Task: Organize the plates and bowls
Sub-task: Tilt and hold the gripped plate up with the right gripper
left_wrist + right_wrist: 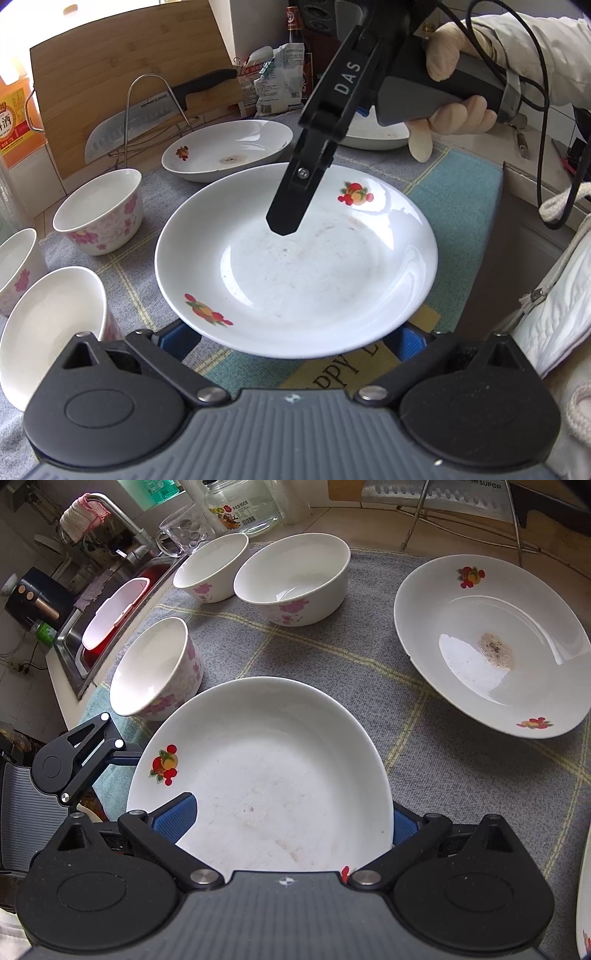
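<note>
The left gripper (291,339) and the right gripper (291,821) each pinched an edge of the same fruit-print plate (266,771), blue pads closed on its rim, holding it just above the grey mat (369,653). This looked like the stacking step; next it needed carrying onto the stained plate (491,642) beyond, clear of the floral bowls (291,579).

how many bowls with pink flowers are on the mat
3. One bowl sits by the held plate, two stand at the far edge: left bowl, right bowl. More may be hidden out of frame.
</note>
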Demonstrator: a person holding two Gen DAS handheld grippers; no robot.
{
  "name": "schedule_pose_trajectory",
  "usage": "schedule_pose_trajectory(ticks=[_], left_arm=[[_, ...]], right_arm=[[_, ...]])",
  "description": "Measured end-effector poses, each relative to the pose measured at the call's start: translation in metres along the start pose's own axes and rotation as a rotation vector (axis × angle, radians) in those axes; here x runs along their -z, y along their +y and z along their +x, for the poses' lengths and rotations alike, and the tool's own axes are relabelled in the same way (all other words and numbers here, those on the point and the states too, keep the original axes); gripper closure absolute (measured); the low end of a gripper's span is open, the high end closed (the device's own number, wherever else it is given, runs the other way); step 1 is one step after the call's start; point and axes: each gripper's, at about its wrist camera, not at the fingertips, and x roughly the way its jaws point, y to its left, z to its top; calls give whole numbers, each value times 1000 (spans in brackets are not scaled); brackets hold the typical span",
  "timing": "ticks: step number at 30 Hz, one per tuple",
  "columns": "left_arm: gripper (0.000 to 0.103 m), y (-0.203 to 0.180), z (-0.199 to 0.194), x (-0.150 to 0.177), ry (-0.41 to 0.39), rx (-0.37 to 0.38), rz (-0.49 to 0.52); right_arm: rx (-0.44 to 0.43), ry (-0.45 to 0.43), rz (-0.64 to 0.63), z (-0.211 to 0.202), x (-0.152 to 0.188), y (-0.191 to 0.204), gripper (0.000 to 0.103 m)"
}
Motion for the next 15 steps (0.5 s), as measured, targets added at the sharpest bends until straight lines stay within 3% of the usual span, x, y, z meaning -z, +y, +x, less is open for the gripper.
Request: schedule_pose_trajectory(ticks=[15], left_arm=[[0, -24, 21, -44, -16, -3, 27]], right_arm=[[15, -55, 2, -42, 15, -34, 0]])
